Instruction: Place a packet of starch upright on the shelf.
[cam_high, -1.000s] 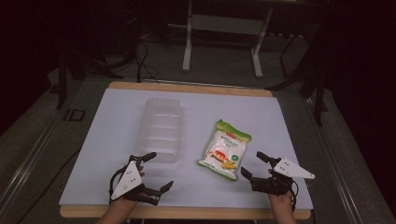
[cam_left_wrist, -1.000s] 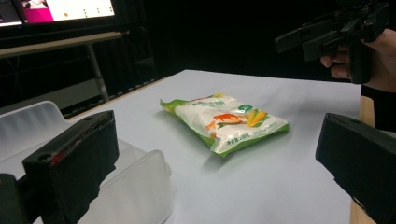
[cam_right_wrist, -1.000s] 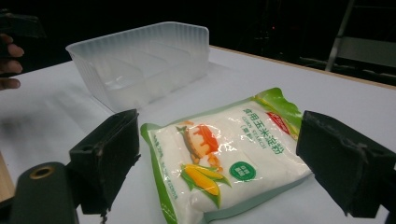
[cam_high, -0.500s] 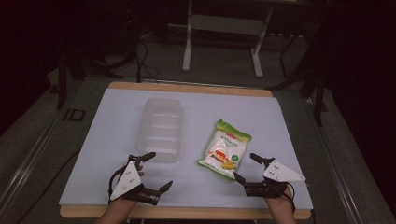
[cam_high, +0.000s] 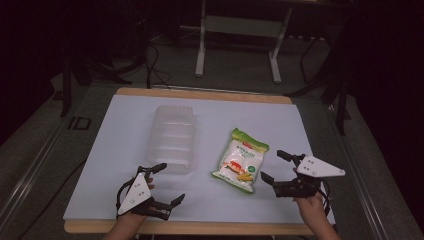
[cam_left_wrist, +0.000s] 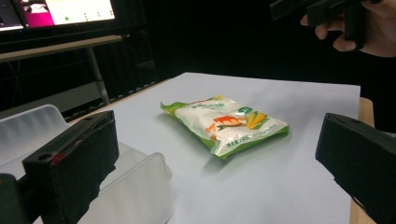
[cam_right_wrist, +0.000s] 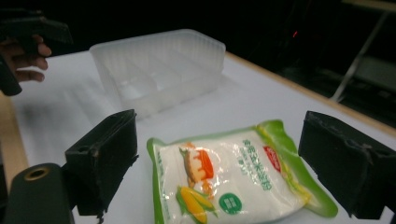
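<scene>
Snack packet (cam_high: 240, 160), white with a green border and a corn picture, lies flat on the white worktop (cam_high: 300, 125), just ahead of the right gripper's (cam_high: 274, 167) fingers and apart from them; in the right gripper view the packet (cam_right_wrist: 229, 179) sits between the two black fingers (cam_right_wrist: 103, 158), which stand wide with nothing held. Beyond the left gripper's (cam_high: 168, 184) fingers, a clear plastic tray (cam_high: 173, 137) rests on the worktop beside the packet, its near end close to one finger. The left fingers (cam_left_wrist: 74, 163) also stand wide, holding nothing. Both grippers sit near the worktop's front edge, each held by a hand (cam_high: 312, 205).
</scene>
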